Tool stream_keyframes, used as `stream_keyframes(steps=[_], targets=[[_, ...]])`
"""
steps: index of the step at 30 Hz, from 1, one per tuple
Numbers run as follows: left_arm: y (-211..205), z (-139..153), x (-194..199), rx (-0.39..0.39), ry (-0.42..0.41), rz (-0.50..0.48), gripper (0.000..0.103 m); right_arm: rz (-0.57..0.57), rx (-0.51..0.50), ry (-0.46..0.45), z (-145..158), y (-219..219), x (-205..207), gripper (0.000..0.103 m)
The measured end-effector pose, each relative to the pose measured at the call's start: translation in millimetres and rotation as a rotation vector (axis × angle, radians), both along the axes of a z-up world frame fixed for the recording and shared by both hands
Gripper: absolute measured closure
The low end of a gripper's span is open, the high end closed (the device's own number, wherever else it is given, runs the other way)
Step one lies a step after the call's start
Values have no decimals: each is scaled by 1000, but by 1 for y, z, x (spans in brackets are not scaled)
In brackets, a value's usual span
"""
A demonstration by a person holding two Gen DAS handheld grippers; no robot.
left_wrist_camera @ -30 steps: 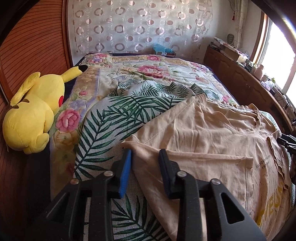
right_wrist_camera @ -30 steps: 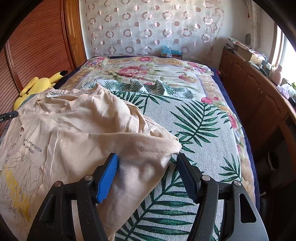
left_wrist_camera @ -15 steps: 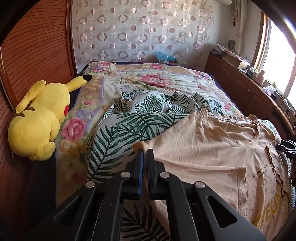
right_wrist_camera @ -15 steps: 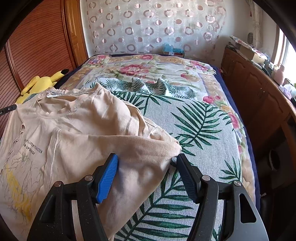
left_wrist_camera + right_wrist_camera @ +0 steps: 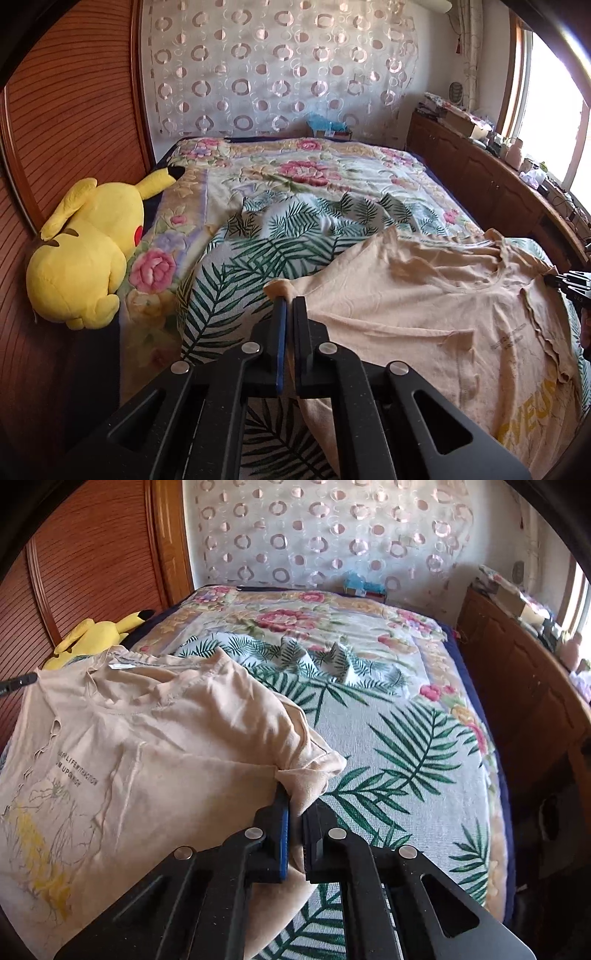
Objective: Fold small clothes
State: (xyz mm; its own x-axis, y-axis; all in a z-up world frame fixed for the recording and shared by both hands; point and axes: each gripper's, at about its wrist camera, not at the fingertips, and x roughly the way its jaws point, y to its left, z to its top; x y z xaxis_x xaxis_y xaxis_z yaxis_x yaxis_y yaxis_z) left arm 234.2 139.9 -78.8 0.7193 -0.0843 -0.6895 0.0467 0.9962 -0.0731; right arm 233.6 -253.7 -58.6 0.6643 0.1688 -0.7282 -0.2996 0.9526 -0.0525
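Left gripper: matte black plastic frame of angular linked arms with triangular cut-outs. Four round silver rivets cross the linkage. One finger carries a blue pad; the other finger is black.

Right gripper: same build, black speckled frame, four silver rivets, triangular cut-outs, blue pad on the picture-left finger. Its black tip also shows at the left camera's right edge.
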Motion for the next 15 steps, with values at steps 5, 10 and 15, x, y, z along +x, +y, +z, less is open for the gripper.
stream_keyframes(steps=[5,10,15], targets=[[-8,27,-29,-10,-68,-25,99,7,47,-121,31,-4,-29,98],[-19,44,-63,0,-119,-51,99,34,65,-181,50,-5,-66,98],[-31,50,-90,18,-142,-71,99,48,73,-203,52,-10,-100,98]])
